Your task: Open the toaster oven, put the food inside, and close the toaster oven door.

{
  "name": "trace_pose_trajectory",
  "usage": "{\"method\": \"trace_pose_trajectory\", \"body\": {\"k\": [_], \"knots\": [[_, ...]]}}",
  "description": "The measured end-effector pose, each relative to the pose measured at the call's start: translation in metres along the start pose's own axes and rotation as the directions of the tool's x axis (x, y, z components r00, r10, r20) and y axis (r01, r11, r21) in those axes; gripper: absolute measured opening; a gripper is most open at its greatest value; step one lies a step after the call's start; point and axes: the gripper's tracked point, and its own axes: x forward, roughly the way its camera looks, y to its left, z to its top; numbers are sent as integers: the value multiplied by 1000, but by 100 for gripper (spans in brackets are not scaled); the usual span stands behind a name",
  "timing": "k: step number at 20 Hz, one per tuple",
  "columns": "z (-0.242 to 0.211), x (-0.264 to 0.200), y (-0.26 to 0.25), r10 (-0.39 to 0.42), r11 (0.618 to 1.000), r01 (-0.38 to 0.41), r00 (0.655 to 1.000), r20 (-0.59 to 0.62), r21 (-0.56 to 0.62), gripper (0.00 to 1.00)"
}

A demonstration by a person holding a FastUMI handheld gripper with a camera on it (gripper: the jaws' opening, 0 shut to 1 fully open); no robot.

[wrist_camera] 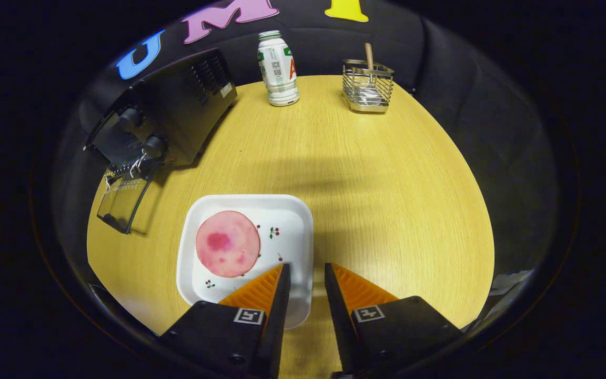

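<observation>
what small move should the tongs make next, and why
Probably shift left and down toward the ham slice on the plate. The oven door already hangs open, so opening looks done, while the slice lies untouched. The tongs are slightly apart and hold nothing, their tips over the plate's near right edge, beside the slice rather than around it.
</observation>
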Motion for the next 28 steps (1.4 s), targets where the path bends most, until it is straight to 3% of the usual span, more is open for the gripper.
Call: {"method": "trace_pose_trajectory", "body": {"k": [2, 3, 4, 6, 19, 24, 28], "knots": [[1, -6, 0, 13, 999, -13, 1000, -2, 29, 25], [2, 4, -4, 7, 999, -7, 1000, 3, 31, 24], [0, -7, -3, 16, 999, -16, 1000, -1, 38, 12], [0, -3, -2, 33, 999, -33, 999, -7, 41, 8], [-18, -12, 12, 110, 994, -109, 992, -58, 7, 5], [-28, -26, 22, 175, 974, -162, 982, -74, 160, 5], [-28, -49, 38, 252, 905, -230, 967, -16, 357, 5]]}}
